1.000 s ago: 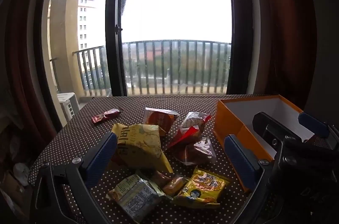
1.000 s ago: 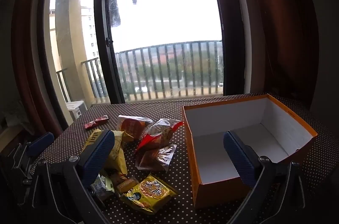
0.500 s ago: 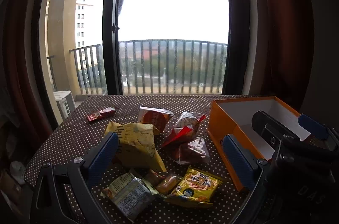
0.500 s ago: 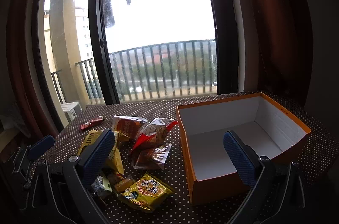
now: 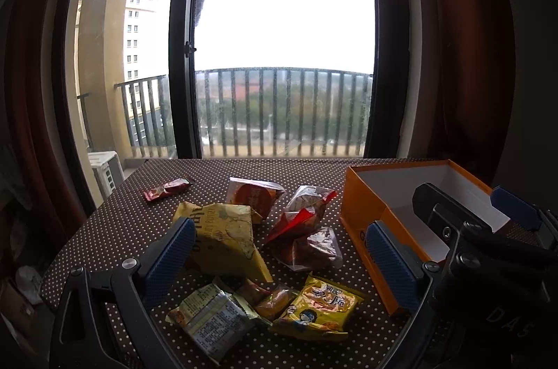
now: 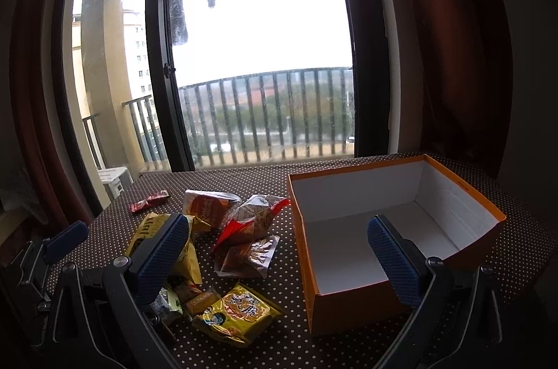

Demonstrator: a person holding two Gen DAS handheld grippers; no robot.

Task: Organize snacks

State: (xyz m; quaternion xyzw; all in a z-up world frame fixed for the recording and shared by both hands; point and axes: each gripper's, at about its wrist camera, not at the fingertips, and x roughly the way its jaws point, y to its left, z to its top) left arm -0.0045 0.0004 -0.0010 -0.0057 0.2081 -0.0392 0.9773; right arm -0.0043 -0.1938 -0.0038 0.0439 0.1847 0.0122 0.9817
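Note:
Several snack packets lie in a pile on a brown dotted table (image 5: pixel 115 229): a big yellow chip bag (image 5: pixel 226 236), a yellow noodle packet (image 5: pixel 319 308), a red-and-clear bag (image 5: pixel 303 212), a small red bar (image 5: pixel 167 189) apart at the far left. An empty orange box (image 6: pixel 394 229) with a white inside stands right of the pile. My left gripper (image 5: pixel 279 257) is open and empty above the pile. My right gripper (image 6: pixel 279 254) is open and empty, over the box's left wall. The pile also shows in the right wrist view (image 6: pixel 240 309).
A glass balcony door and railing stand behind the table's far edge. Dark red curtains hang at both sides. The right gripper's body (image 5: pixel 488 250) shows at the right of the left wrist view, in front of the box (image 5: pixel 362 205).
Both views have shifted slightly; the table and snacks sit a little lower and further left in frame. No snack has moved. Both grippers stay open.

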